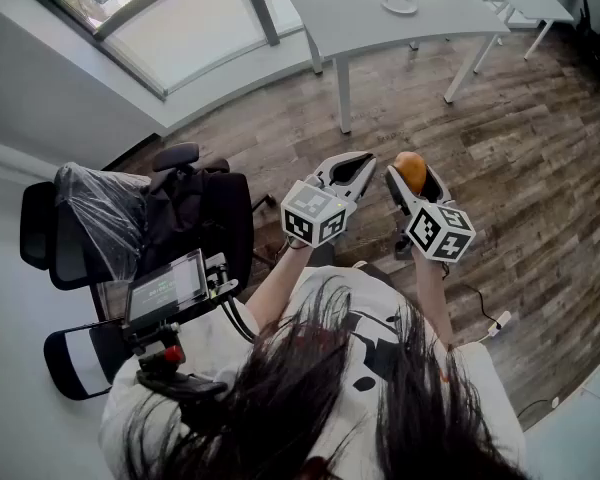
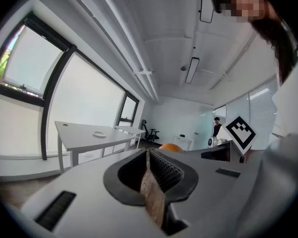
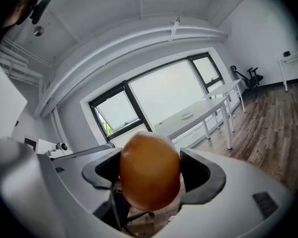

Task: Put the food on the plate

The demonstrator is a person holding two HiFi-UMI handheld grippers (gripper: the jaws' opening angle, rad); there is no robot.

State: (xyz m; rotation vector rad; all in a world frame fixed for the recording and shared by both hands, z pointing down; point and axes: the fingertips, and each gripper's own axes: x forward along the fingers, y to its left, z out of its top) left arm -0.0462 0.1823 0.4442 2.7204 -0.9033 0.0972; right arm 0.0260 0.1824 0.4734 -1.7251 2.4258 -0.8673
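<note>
No legible writing anywhere: the small dark rectangular screen (image 1: 166, 290) at lower left glows with greenish characters too small to read. The black-and-white square markers on the left gripper (image 1: 365, 160) and right gripper (image 1: 410, 168) carry patterns only (the white T-shirt's (image 1: 365, 353) black print is likewise unreadable).
</note>
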